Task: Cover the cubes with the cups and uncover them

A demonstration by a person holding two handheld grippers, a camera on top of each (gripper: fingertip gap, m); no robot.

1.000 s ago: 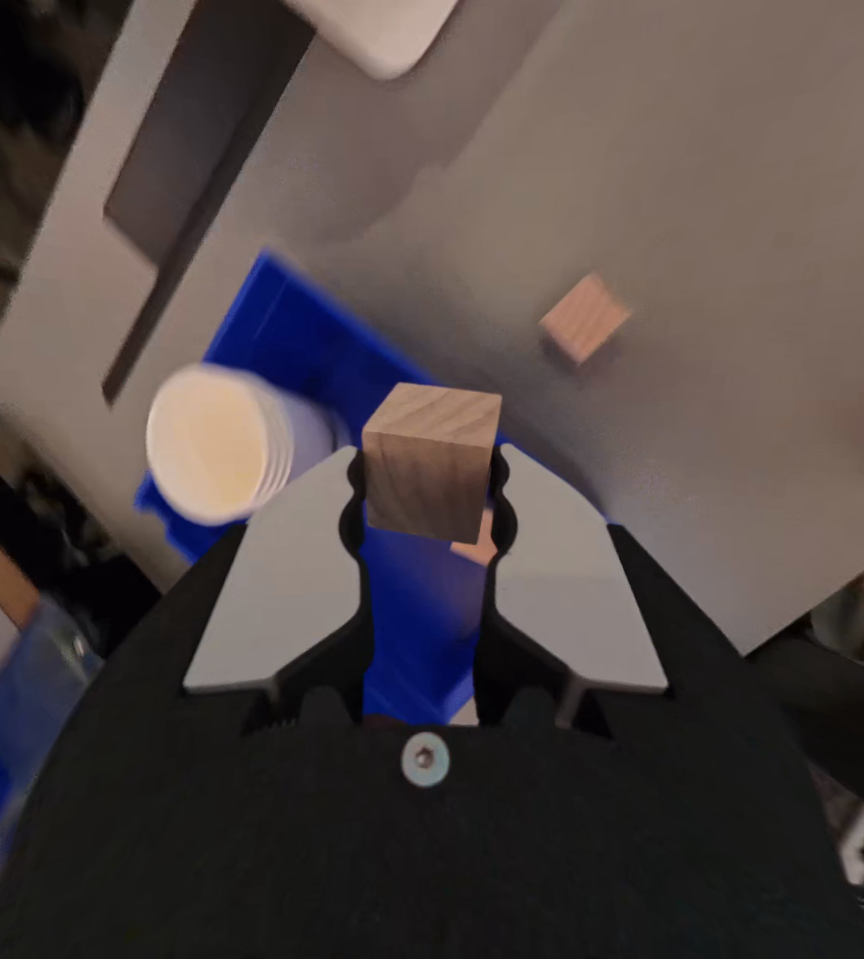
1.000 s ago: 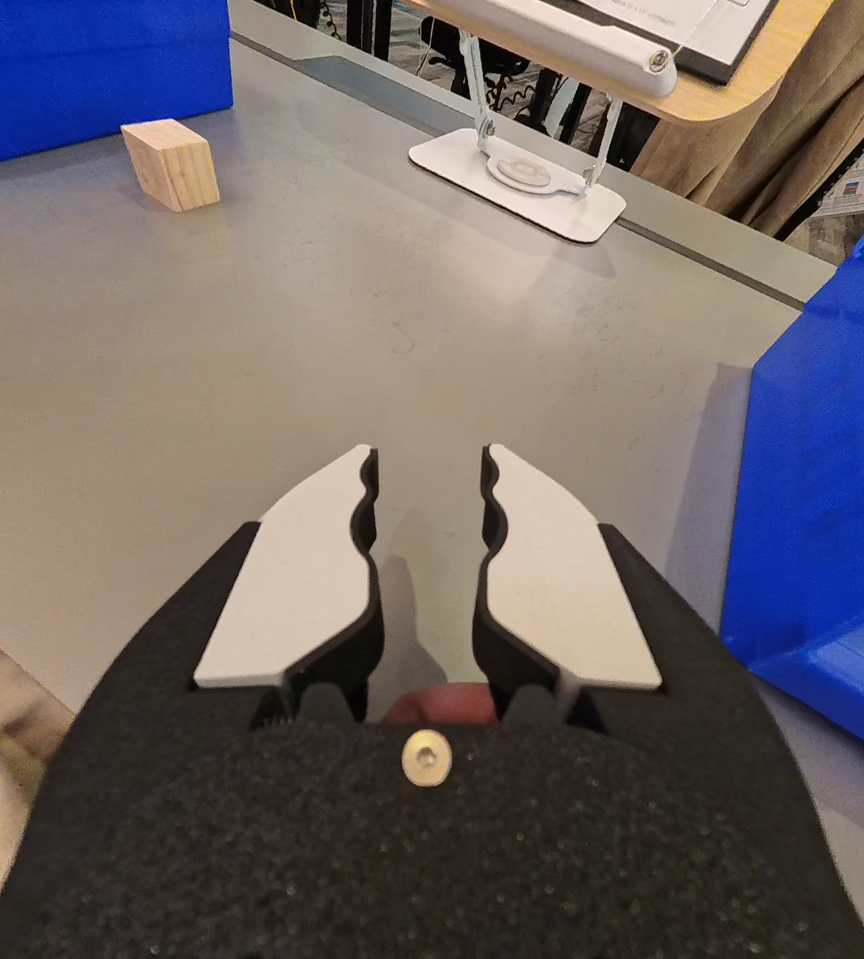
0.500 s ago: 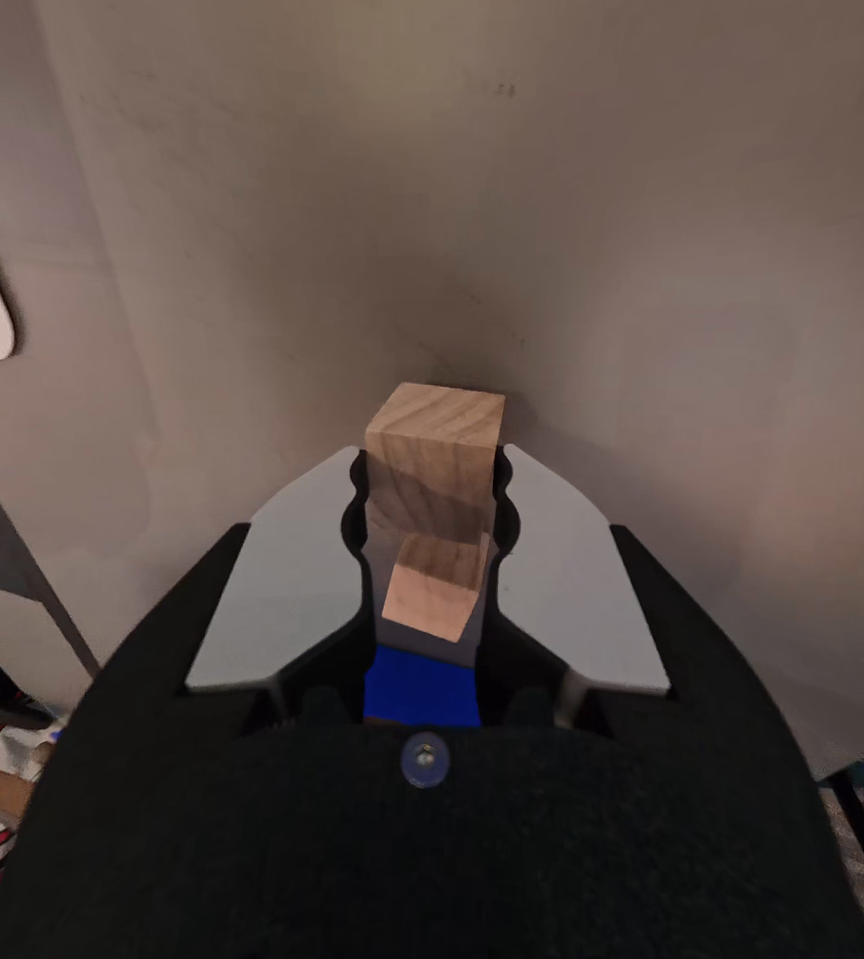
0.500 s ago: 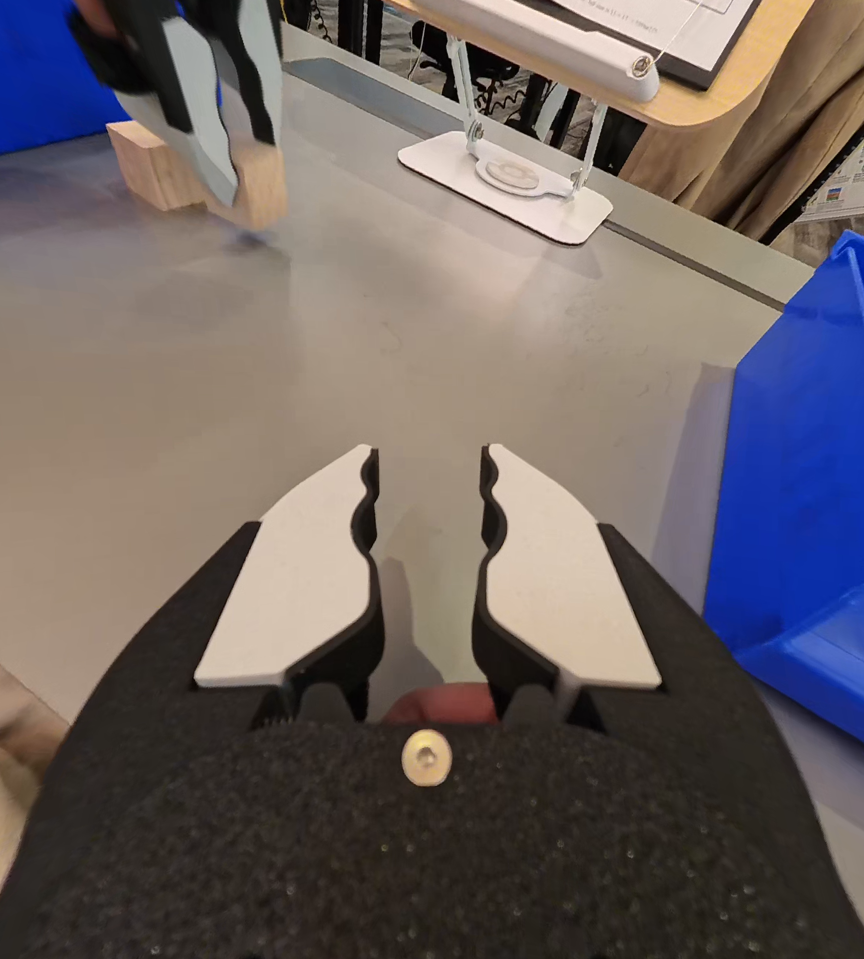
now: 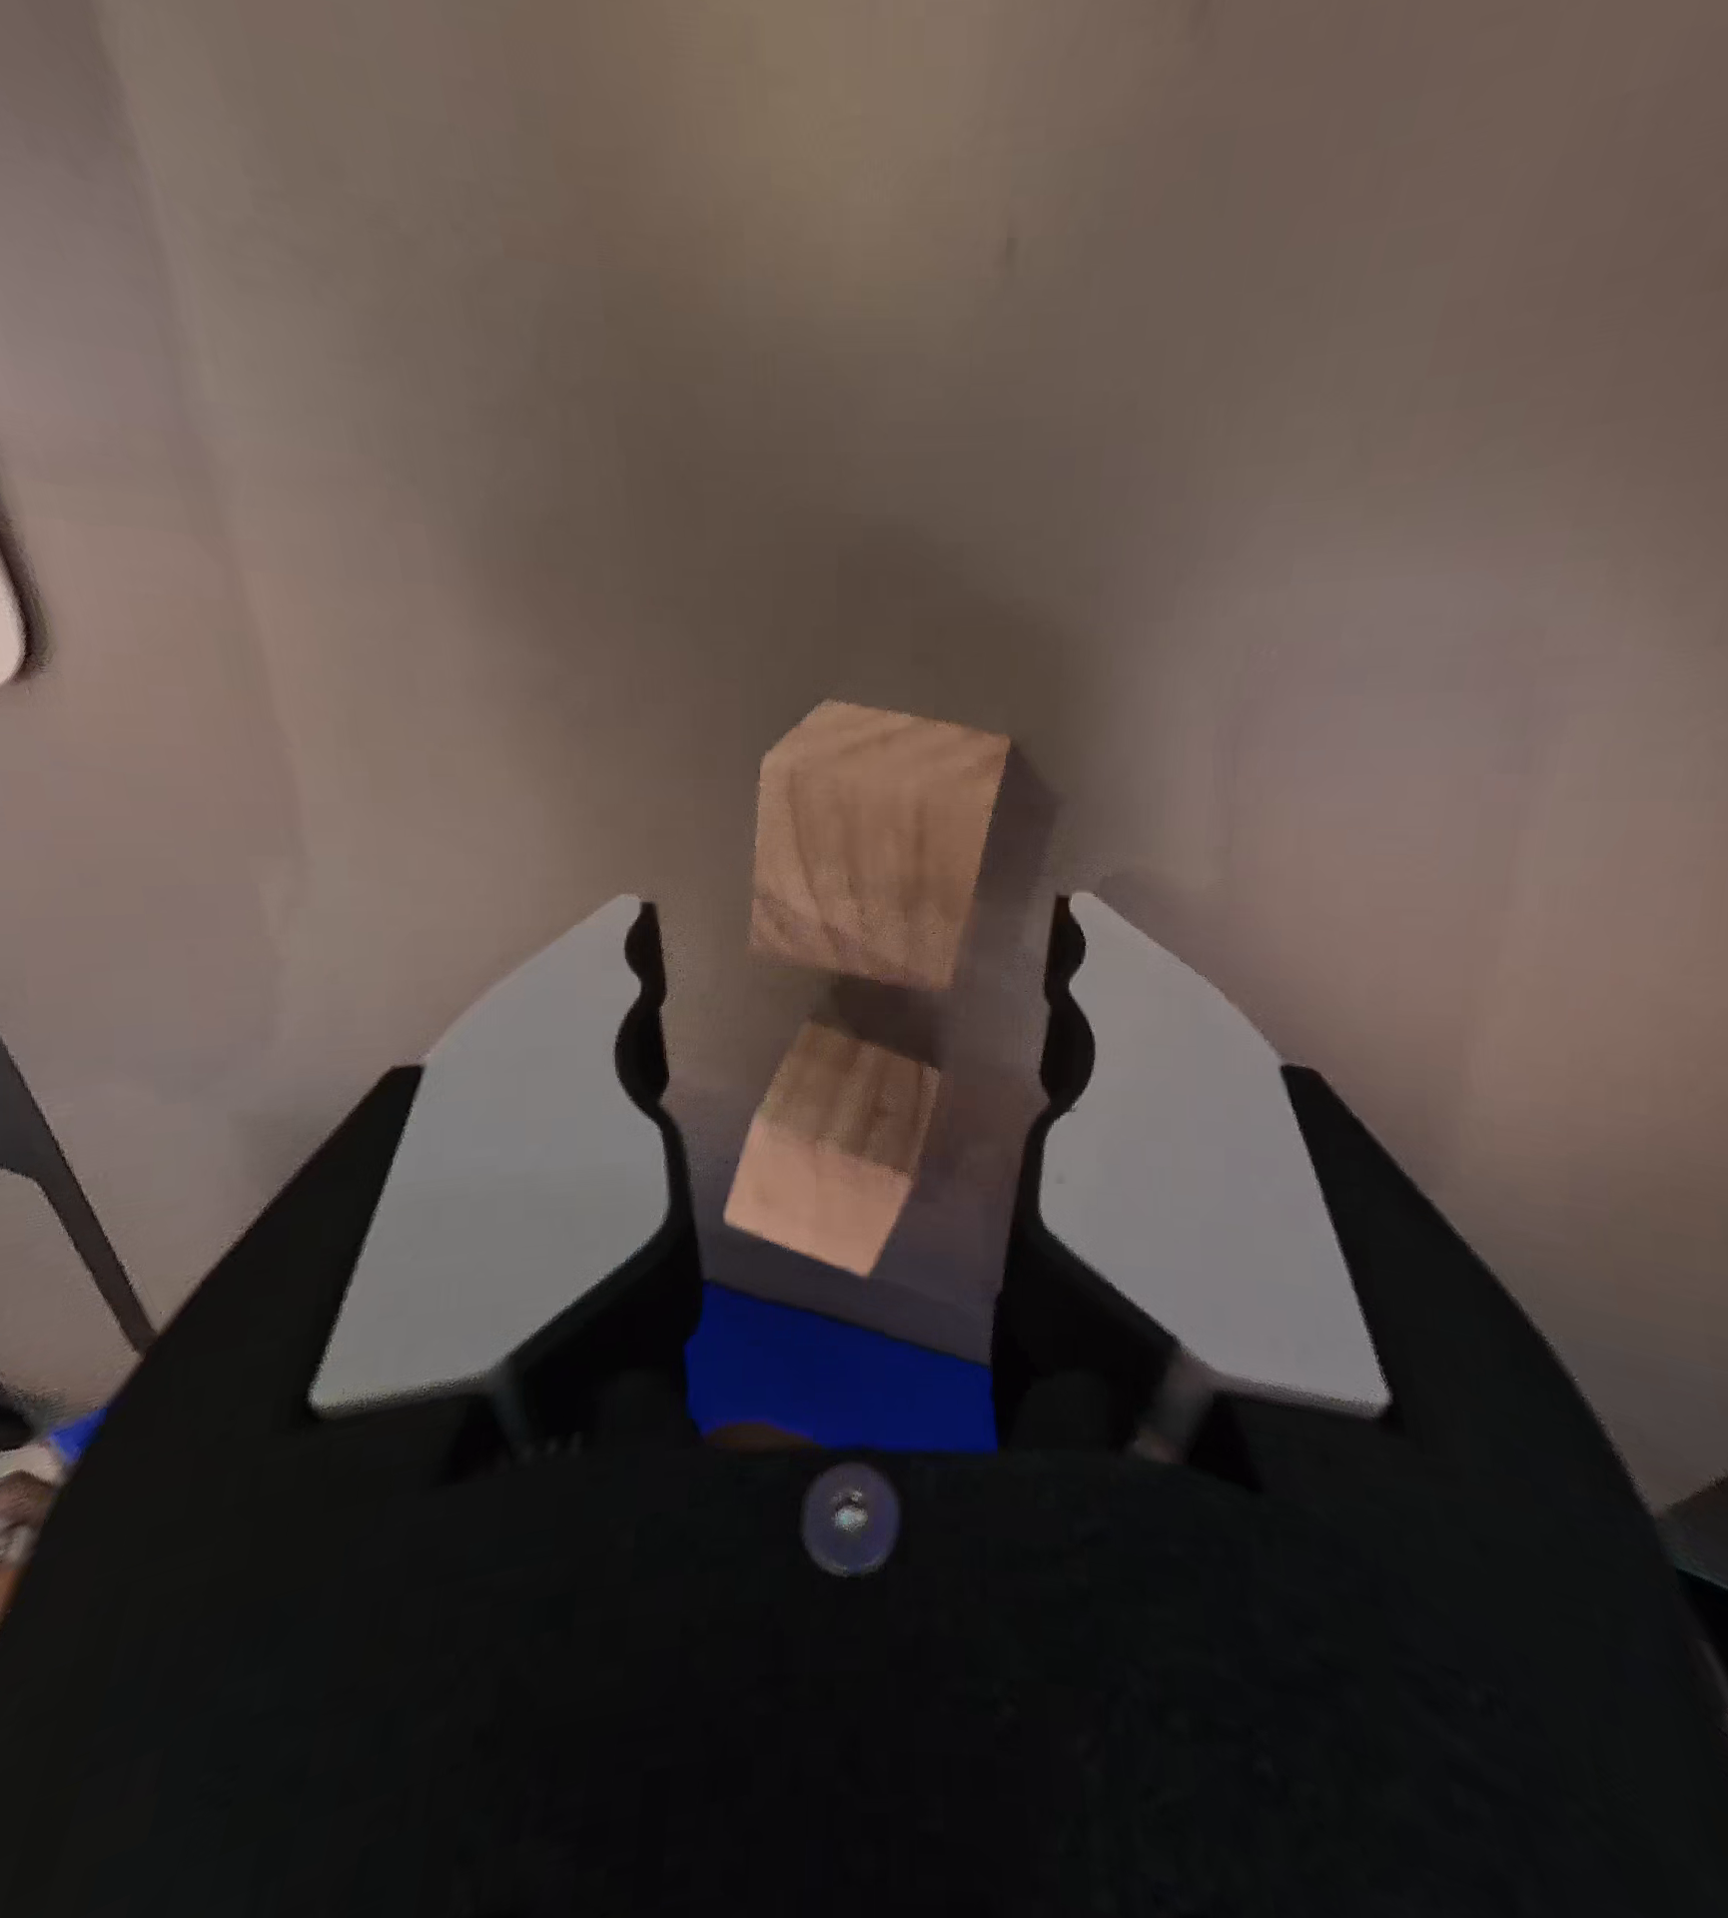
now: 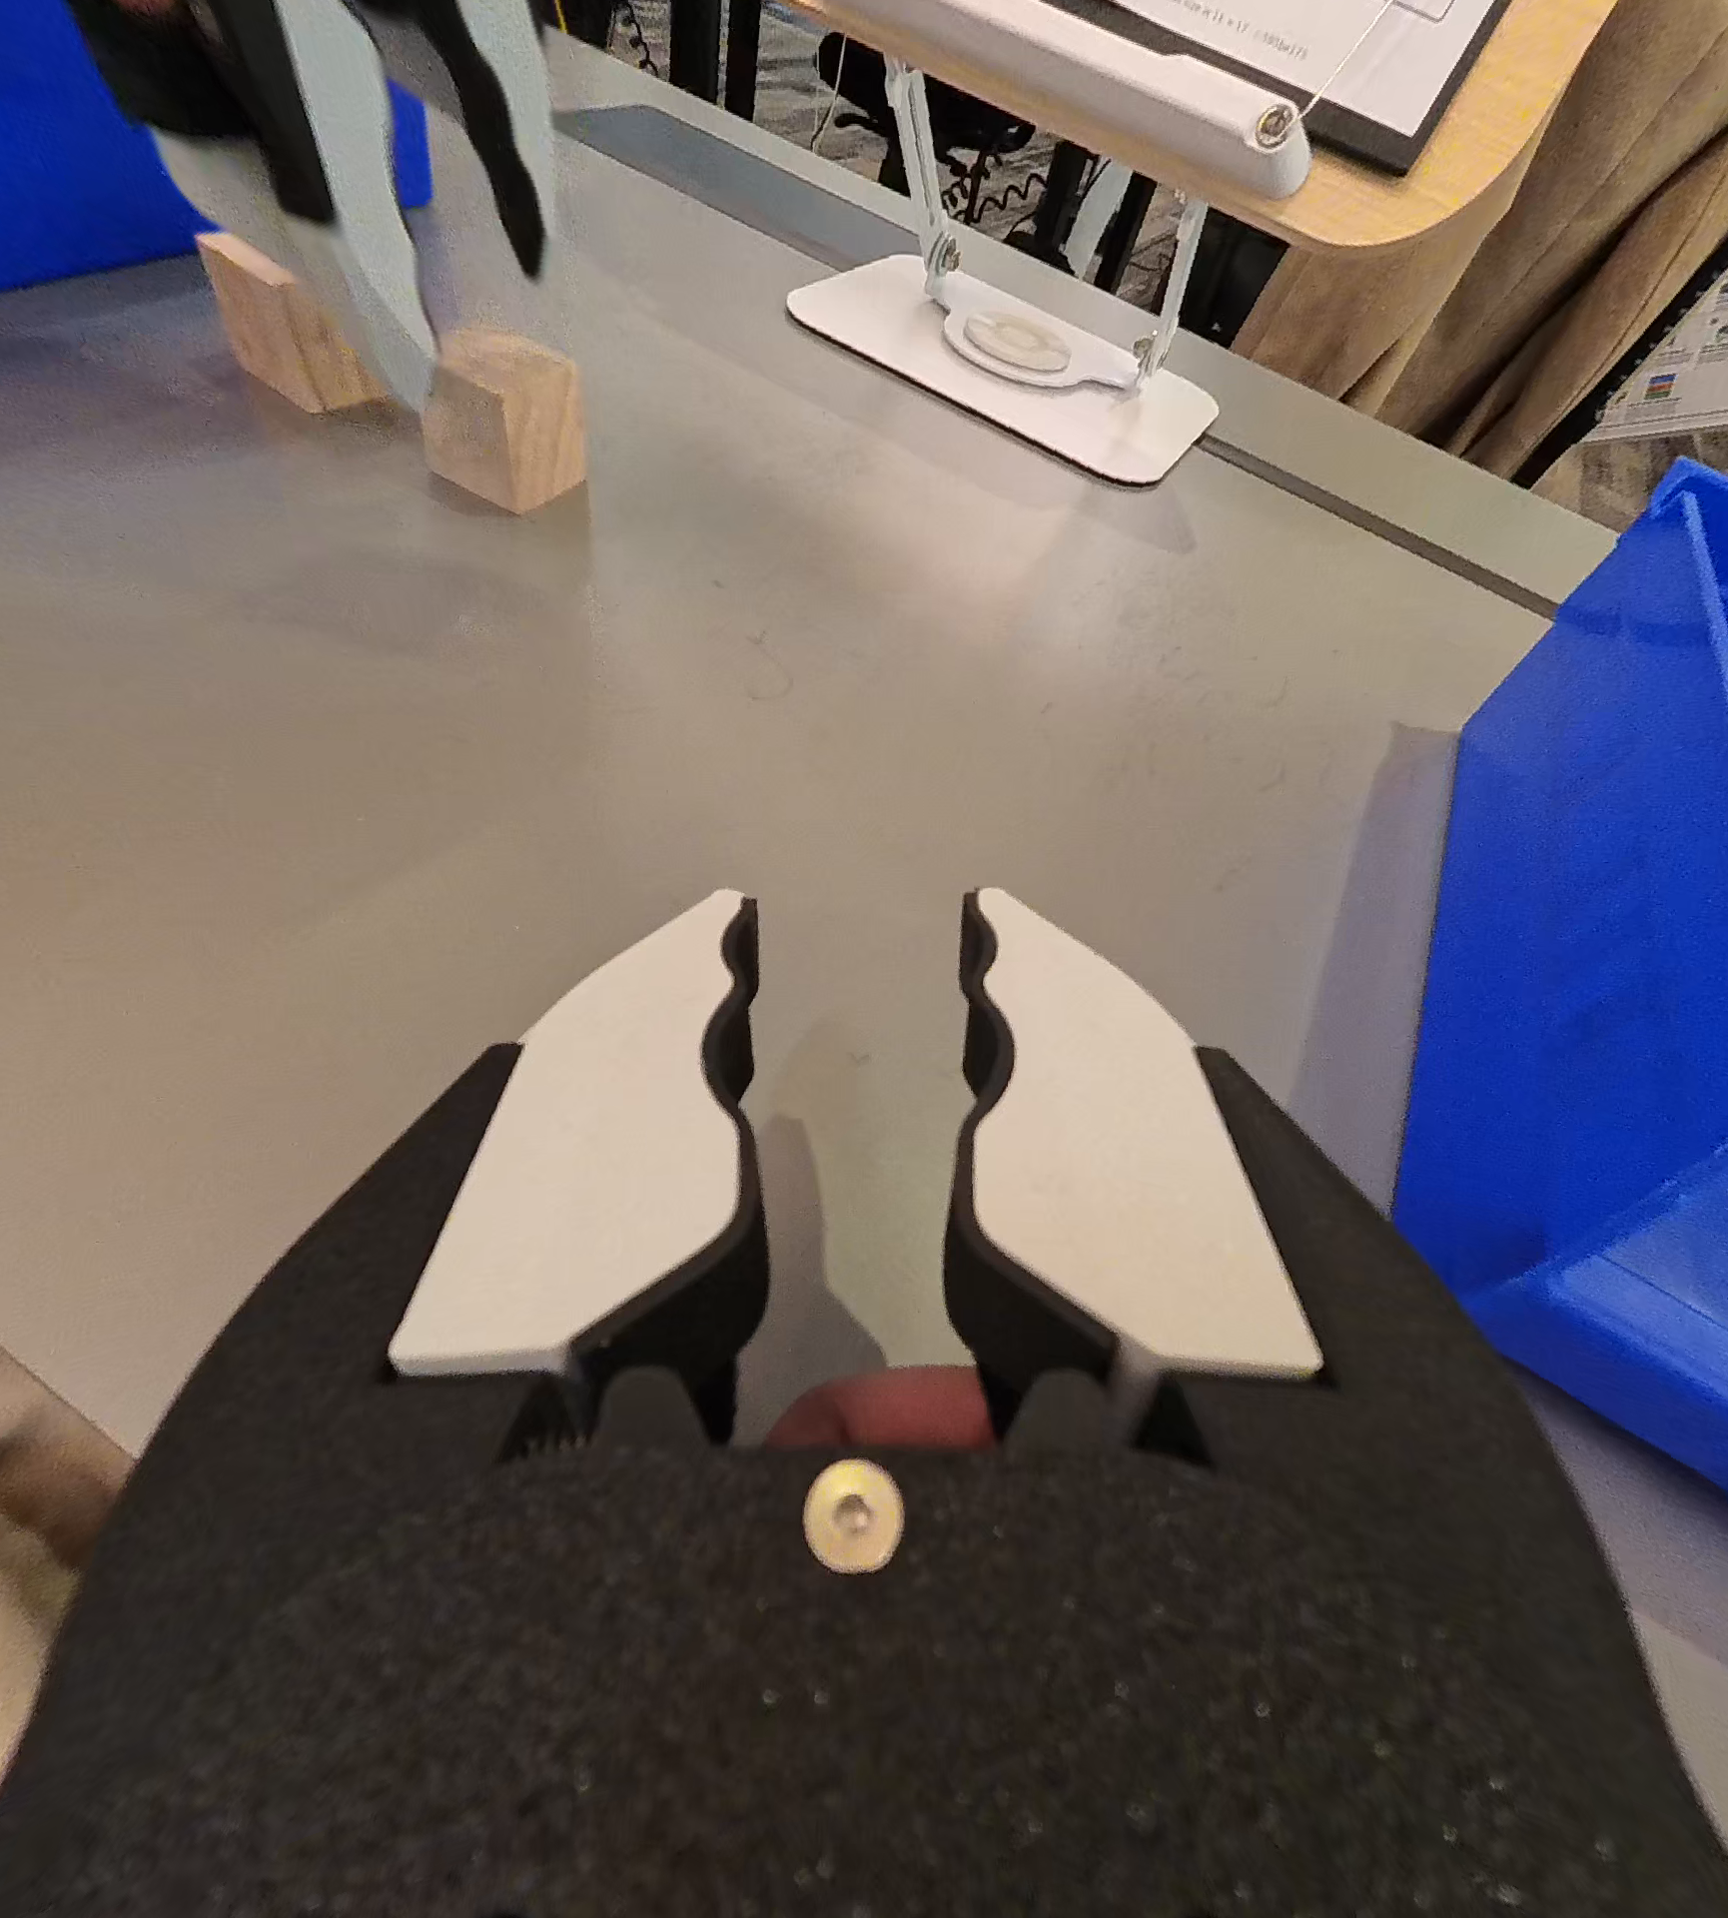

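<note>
Closest to the onlooker, the right gripper point(image 6: 858, 913) hovers low over the bare grey desk point(image 6: 632, 727), its two pale fingers a narrow way apart with nothing between them; it has barely shifted over the last second. A blue bin point(image 6: 1617, 986) sits just to its right. Farther across the desk, the left gripper point(image 5: 855, 908) has just changed: half a second ago it was clamped on a wooden cube, and now its fingers are spread wide and the cube point(image 5: 875, 846) stands free on the desk between the tips, touching neither finger as far as the blurred left wrist view shows. From the right wrist view the same gripper point(image 6: 466, 322) hangs above that cube point(image 6: 505, 420), one fingertip close by its top edge. A second cube point(image 5: 829, 1142) sits near the first, with a small gap between them; it appears in the right wrist view point(image 6: 284, 322) just behind. Beyond the cubes lies another blue bin point(image 6: 9, 156), and at the far side a white stand point(image 6: 1005, 363) rests on the desk. No cup is visible in either current view. This looks like the end of the setting-out step: both cubes are down and uncovered, so the covering has not begun, and a cup must be fetched next.
</note>
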